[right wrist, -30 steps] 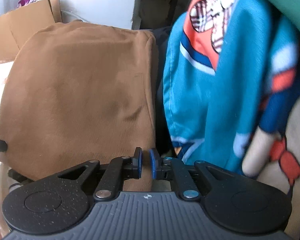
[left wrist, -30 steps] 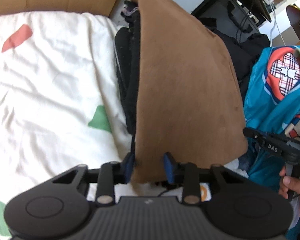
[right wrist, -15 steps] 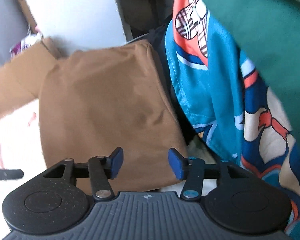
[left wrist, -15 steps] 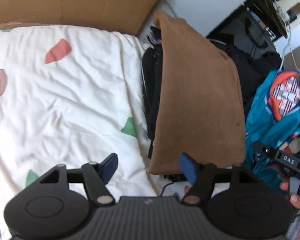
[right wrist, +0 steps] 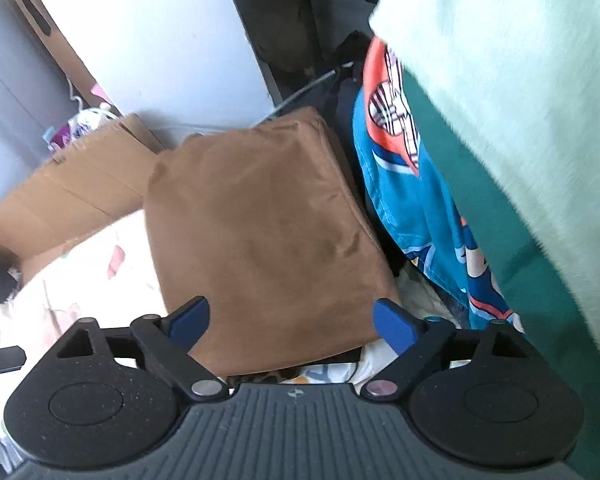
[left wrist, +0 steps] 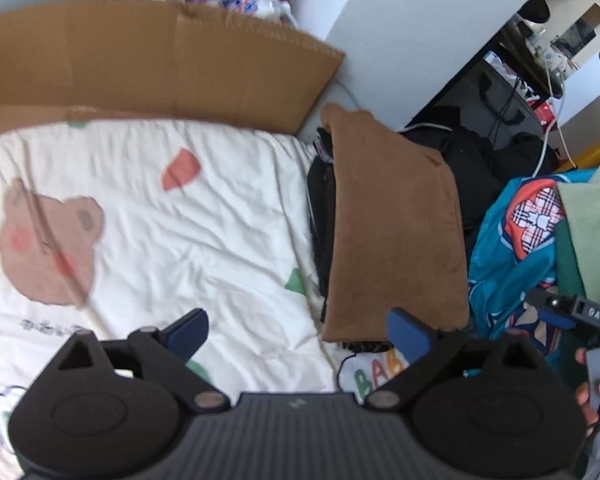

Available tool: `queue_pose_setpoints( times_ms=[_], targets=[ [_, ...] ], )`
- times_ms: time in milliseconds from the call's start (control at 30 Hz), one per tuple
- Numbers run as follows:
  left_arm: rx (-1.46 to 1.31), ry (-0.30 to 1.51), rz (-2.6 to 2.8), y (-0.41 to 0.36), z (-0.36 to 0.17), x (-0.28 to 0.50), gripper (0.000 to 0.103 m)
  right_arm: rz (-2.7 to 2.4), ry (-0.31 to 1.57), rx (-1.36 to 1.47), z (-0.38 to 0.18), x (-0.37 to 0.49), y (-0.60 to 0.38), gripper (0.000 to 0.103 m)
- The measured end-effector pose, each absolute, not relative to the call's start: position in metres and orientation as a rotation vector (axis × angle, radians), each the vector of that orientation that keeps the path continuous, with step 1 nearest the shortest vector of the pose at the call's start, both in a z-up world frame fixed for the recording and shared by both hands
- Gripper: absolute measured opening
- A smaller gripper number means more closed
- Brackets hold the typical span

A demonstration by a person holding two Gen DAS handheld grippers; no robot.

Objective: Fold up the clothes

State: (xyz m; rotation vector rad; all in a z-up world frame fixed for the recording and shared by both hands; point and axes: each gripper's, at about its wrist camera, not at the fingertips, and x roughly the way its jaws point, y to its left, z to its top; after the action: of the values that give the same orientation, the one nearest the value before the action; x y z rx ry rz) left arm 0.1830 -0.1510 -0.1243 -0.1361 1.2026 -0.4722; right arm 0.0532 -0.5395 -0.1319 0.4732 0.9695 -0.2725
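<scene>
One folded brown garment lies on one dark pile at the edge of the white quilt, beside one teal garment. Two grippers: the left gripper and right gripper both gape empty, just short of the brown garment's near edge.

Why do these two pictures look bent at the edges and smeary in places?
Both views come through a fisheye lens, hence dark rounded corners and curved lines. In the left wrist view the bear-print quilt and cardboard are streaked with motion blur, while the brown folded garment stays fairly sharp. In the right wrist view the pale green cloth looms close, soft and brightly lit.
</scene>
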Motion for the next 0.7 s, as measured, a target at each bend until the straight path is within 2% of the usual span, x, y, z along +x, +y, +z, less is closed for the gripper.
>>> queue_pose_setpoints(
  times_ms=[100, 200, 500, 700],
  targets=[
    [-0.13, 1.186, -0.448, -0.137, -0.099, 0.181, 0.102, -0.268, 0.969, 0.491, -0.111, 0.05, -0.536, 0.095],
    [-0.123, 1.177, -0.424, -0.125, -0.077, 0.175, 0.102, -0.254, 0.965, 0.501, -0.092, 0.048, -0.531, 0.101],
    [0.016, 1.148, -0.387, -0.096, -0.02, 0.155, 0.102, -0.168, 0.981, 0.501, -0.046, 0.048, -0.502, 0.101],
    [-0.052, 1.158, -0.325, -0.051, 0.012, 0.146, 0.102, -0.134, 1.002, 0.453, -0.018, 0.056, -0.478, 0.101]
  ],
)
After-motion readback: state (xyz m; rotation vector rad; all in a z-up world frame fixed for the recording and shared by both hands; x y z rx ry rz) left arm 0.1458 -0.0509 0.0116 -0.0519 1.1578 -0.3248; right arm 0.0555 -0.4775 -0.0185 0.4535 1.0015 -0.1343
